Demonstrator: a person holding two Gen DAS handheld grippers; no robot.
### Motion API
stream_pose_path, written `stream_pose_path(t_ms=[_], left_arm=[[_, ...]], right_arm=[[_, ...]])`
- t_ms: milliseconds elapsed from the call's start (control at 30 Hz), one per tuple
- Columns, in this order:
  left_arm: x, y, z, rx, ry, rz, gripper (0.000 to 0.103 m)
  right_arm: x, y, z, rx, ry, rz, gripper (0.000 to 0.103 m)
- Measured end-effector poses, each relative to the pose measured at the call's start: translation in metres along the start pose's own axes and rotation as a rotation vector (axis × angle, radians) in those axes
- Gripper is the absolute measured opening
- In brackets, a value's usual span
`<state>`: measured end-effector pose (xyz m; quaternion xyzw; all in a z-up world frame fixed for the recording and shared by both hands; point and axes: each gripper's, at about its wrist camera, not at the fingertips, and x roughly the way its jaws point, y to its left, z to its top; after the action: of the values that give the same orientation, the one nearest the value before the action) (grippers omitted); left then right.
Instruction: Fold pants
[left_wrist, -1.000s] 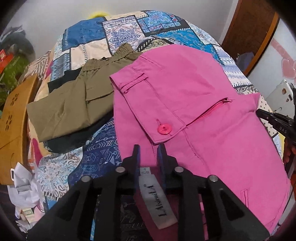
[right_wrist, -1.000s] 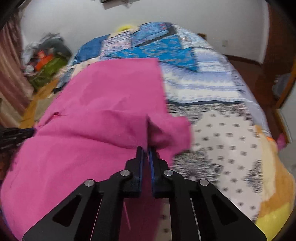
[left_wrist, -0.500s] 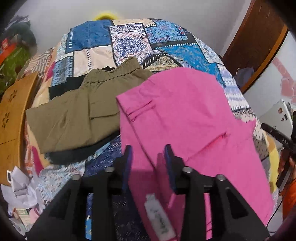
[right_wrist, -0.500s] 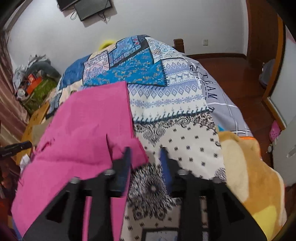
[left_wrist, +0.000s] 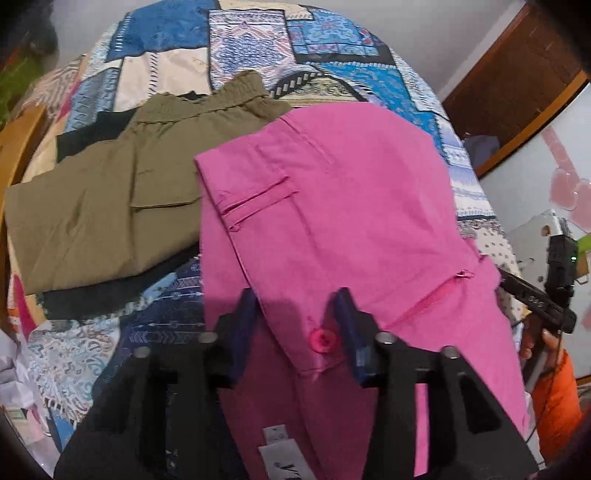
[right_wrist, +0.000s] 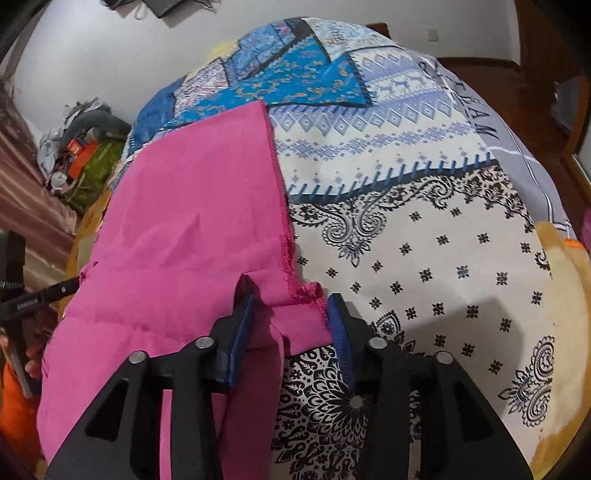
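Pink pants (left_wrist: 351, 206) lie folded on the patterned quilt (left_wrist: 258, 48). In the left wrist view my left gripper (left_wrist: 297, 317) hovers over the waistband corner, and the pink button (left_wrist: 323, 341) lies between its jaws. These jaws are closing, but the pads are not pressing the cloth. A white label (left_wrist: 277, 454) shows below. In the right wrist view my right gripper (right_wrist: 290, 317) straddles the frayed hem corner of the pink pants (right_wrist: 192, 221). Its jaws are closing too, with the cloth loose between them.
Folded olive pants (left_wrist: 96, 206) lie on a dark garment left of the pink ones. A wooden board (left_wrist: 18, 147) stands at the bed's left side. The quilt (right_wrist: 424, 221) is bare to the right of the hem. Clutter (right_wrist: 81, 147) lies on the floor.
Both grippers were shut on the pink cloth and have let go of it. The pants have settled flat on the quilt, and both grippers have dropped closer to them.
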<state>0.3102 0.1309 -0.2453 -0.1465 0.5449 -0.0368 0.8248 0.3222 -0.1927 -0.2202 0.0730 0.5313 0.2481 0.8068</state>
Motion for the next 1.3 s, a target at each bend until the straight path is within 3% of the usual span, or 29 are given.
stream_pose_path(t_ms=[67, 100, 233, 433, 533, 733, 833, 900, 967, 1000, 1067, 1200, 1300], left_arm=[[0.000, -0.004, -0.001, 0.023, -0.007, 0.035, 0.019], [0.002, -0.007, -0.001, 0.042, -0.010, 0.079, 0.015], [0.003, -0.011, -0.002, 0.076, -0.019, 0.143, 0.006], [0.003, -0.016, -0.006, 0.152, -0.045, 0.255, 0.006], [0.007, -0.010, -0.011, 0.123, -0.046, 0.244, 0.007], [0.000, -0.017, -0.017, 0.206, -0.077, 0.306, 0.011], [-0.012, -0.010, -0.016, 0.200, -0.074, 0.306, 0.015], [-0.024, -0.001, -0.013, 0.182, -0.096, 0.310, 0.024], [-0.038, 0.009, -0.007, 0.150, -0.136, 0.313, 0.053], [-0.044, 0.012, -0.004, 0.138, -0.158, 0.316, 0.057], [-0.053, 0.018, 0.005, 0.119, -0.197, 0.327, 0.061], [-0.051, 0.027, 0.031, 0.094, -0.200, 0.309, 0.063], [-0.035, 0.030, 0.050, 0.085, -0.184, 0.320, 0.064]], right_arm=[[-0.001, 0.004, -0.001, -0.024, -0.002, -0.003, 0.019], [0.000, 0.006, -0.002, -0.045, 0.000, -0.022, 0.014], [0.003, 0.015, -0.004, -0.124, 0.001, -0.071, 0.010], [0.004, 0.013, -0.002, -0.164, 0.014, -0.111, 0.006], [0.009, 0.013, -0.004, -0.181, 0.022, -0.134, 0.006], [0.008, 0.010, 0.001, -0.158, 0.038, -0.133, 0.006], [0.000, 0.011, 0.003, -0.162, 0.038, -0.171, 0.018], [-0.009, 0.011, 0.005, -0.179, 0.028, -0.216, 0.029], [-0.020, 0.013, 0.008, -0.195, -0.002, -0.249, 0.040], [-0.027, 0.015, 0.011, -0.207, -0.030, -0.256, 0.043], [-0.037, 0.020, 0.017, -0.226, -0.072, -0.260, 0.050], [-0.051, 0.035, 0.039, -0.255, -0.152, -0.240, 0.066], [-0.048, 0.049, 0.056, -0.271, -0.194, -0.226, 0.068]])
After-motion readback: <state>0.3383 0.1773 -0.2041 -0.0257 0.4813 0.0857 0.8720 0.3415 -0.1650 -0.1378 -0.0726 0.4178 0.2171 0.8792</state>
